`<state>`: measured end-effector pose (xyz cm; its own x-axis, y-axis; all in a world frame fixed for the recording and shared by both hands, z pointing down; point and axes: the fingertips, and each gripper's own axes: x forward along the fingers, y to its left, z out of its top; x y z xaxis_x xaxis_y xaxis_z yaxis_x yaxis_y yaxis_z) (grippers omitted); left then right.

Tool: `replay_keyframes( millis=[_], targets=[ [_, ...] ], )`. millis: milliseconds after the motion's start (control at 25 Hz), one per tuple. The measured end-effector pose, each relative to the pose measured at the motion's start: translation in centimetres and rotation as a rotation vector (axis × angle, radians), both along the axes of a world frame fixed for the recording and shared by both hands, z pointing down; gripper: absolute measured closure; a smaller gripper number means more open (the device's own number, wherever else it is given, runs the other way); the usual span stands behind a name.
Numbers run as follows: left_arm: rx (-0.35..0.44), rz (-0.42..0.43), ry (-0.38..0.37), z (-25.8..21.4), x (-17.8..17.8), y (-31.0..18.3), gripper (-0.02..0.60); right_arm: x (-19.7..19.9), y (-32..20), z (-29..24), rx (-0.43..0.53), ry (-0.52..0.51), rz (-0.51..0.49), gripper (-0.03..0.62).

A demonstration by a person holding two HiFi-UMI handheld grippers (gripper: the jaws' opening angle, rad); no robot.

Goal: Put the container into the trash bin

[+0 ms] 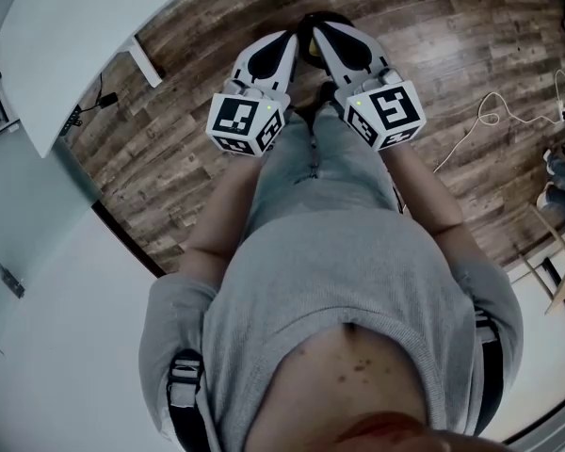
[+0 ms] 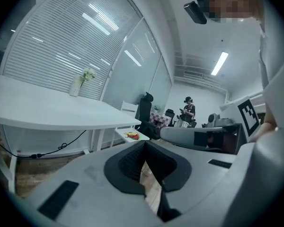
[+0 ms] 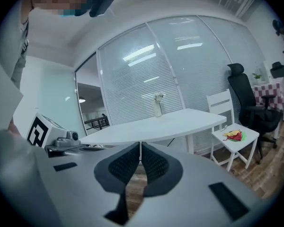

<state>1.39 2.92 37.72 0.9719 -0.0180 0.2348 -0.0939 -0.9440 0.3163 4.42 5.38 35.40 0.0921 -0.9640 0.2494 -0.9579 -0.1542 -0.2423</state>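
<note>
Facing right gripper: white table, vase, chair.

Cool, even indoor light. A ceiling strip glows at two o'clock in the left gripper view; reflections streak the glass. Both gripper views bend and darken at the edges.

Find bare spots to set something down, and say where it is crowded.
White table: bare, save the vase at its far edge. White chair: seat crowded by colourful items. Wood floor: open between the person's legs and the cable.
</note>
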Motion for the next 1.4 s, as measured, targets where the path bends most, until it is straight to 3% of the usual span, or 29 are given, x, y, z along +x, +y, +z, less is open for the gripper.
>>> replay_keyframes(
  millis=[480, 760, 1400],
  targets=[
    [0.077, -0.024, 0.091, -6.5, -1.4, -1.8, 0.572, -1.9, -1.6, -5.4, 0.085, 0.042, -0.073, 0.522],
    [0.073, -0.015, 0.127, -9.4, -1.9, -2.2, 0.572, -2.6, -2.4, -8.6, 0.135, 0.075, -0.104, 0.522],
    [0.172, -0.099, 0.215, -14.7, -4.8, -4.3, 0.572, -4.7, -4.2, -12.9, 0.19, 0.104, -0.18, 0.522]
  ],
)
